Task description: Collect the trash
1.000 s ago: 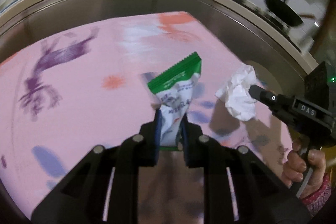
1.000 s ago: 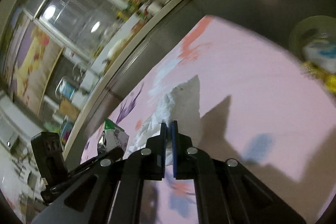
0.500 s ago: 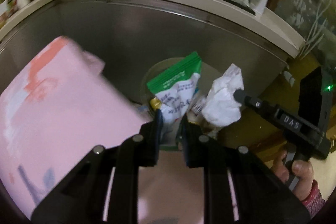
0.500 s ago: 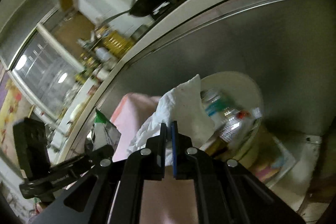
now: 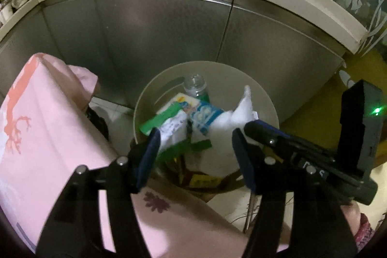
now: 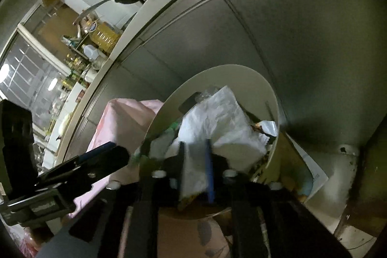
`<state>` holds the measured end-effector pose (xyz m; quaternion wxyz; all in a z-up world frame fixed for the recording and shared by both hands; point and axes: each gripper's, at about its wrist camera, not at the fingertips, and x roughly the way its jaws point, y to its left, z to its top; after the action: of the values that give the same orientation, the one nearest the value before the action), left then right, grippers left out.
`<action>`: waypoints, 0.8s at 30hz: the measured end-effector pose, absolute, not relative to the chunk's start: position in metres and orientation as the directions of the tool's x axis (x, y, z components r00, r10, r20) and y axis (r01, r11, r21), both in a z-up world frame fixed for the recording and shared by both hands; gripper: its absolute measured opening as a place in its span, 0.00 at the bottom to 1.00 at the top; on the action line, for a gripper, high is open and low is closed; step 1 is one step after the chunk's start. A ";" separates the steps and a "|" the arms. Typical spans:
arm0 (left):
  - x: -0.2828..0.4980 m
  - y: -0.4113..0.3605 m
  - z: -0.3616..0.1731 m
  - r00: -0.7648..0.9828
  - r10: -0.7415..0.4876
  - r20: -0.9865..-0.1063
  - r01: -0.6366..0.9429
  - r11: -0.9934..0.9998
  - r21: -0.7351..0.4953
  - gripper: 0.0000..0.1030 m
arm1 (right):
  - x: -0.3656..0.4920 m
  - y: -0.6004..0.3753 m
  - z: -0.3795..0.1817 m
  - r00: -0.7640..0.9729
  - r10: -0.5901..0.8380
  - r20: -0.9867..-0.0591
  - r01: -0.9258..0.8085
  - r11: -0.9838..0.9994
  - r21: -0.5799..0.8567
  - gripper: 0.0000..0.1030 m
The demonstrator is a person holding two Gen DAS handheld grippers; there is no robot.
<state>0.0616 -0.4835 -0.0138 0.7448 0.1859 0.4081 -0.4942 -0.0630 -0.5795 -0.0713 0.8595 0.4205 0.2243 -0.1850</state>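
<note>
A round cream trash bin [image 5: 266, 98] stands on the floor beside the table; it also shows in the right wrist view [image 6: 263, 91]. My left gripper [image 5: 196, 149] is open over the bin, and the green-and-white snack wrapper [image 5: 169, 125] is loose below its left finger, dropping into the bin. My right gripper [image 6: 196, 166] has its jaws parted over the bin; the crumpled white tissue [image 6: 217, 122] lies loose between and beyond its blurred fingers. The tissue also shows in the left wrist view [image 5: 239, 113], at the right gripper's tip [image 5: 251, 127].
The bin holds a clear plastic bottle [image 5: 194, 84], a blue-and-white packet [image 5: 203, 115] and other wrappers. The pink patterned tablecloth [image 5: 48, 142] covers the table at left. Steel cabinet doors [image 5: 164, 28] stand behind the bin. Papers [image 6: 314, 175] lie on the floor at right.
Both grippers moved off the table to above the bin. Both opened, letting go of the snack wrapper and the tissue, which now drop into the bin.
</note>
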 end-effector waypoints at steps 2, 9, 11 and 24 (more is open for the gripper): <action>0.066 -0.475 -0.008 0.173 -0.599 -0.781 0.882 0.447 -0.148 0.57 | -0.070 -0.577 -0.068 0.830 -0.173 -0.530 0.522 0.574 0.631 0.52; 0.082 -0.418 0.030 0.195 -0.678 -0.709 0.829 0.500 -0.249 0.57 | -0.098 -0.571 -0.042 0.850 -0.262 -0.456 0.518 0.573 0.636 0.53; 0.083 -0.399 0.039 0.212 -0.692 -0.690 0.815 0.515 -0.266 0.57 | -0.107 -0.566 -0.033 0.860 -0.279 -0.426 0.506 0.568 0.649 0.53; 0.038 -0.291 0.040 0.366 -0.636 -0.680 0.774 0.613 -0.156 0.61 | -0.144 -0.482 -0.033 0.886 -0.221 -0.407 0.462 0.495 0.736 0.53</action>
<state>0.0381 -0.2914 0.0399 0.8210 0.0953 0.3641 -0.4294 -0.1438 -0.4817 -0.0326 0.8548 0.4609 0.1306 -0.1996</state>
